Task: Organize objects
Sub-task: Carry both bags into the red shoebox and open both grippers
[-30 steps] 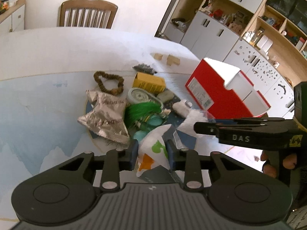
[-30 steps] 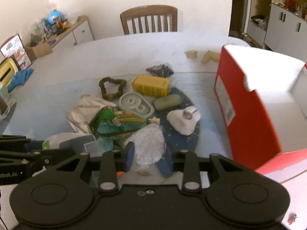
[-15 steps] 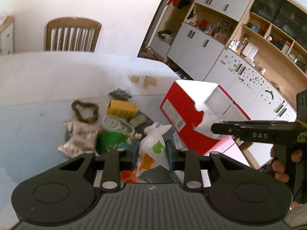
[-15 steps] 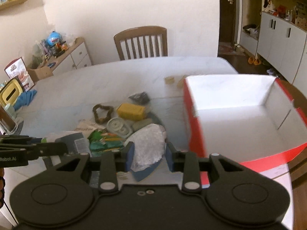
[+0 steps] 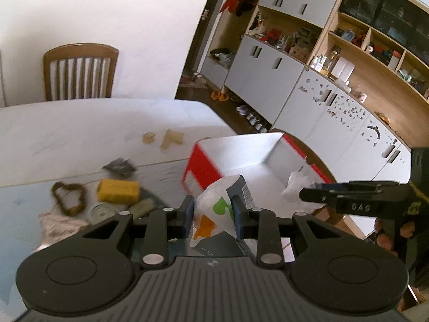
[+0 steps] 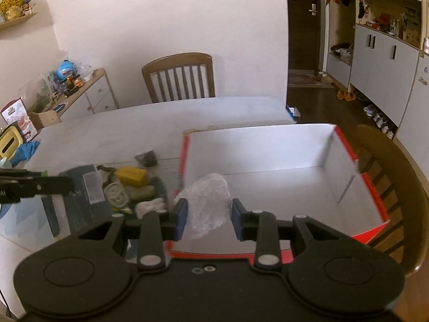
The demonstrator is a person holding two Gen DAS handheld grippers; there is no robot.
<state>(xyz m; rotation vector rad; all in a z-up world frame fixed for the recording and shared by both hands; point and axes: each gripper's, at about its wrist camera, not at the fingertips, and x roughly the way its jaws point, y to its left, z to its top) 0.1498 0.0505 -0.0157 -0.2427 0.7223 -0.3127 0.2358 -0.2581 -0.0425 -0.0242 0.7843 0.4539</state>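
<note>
My left gripper (image 5: 213, 212) is shut on a white packet with green and orange marks (image 5: 214, 209), lifted above the table near the red box (image 5: 201, 163). My right gripper (image 6: 209, 216) is shut on a crumpled clear plastic bag (image 6: 209, 204) and holds it over the box's white inside (image 6: 268, 185). In the right wrist view the left gripper (image 6: 34, 186) shows at the left with the dark back of its packet (image 6: 80, 187). In the left wrist view the right gripper (image 5: 348, 197) shows at the right with the clear bag (image 5: 297, 185).
A pile stays on the table left of the box: a yellow box (image 5: 118, 190), a brown bead loop (image 5: 69, 197), a grey tape dispenser (image 6: 116, 193), a dark small bag (image 5: 119, 166), a silver foil packet (image 5: 56, 228). Two wooden blocks (image 5: 163, 138) lie farther back. Chairs stand behind the table and at the right (image 6: 396, 209).
Both grippers have risen and moved right with their loads. The right gripper now hangs over the open box; the pile has dropped away to the left.
</note>
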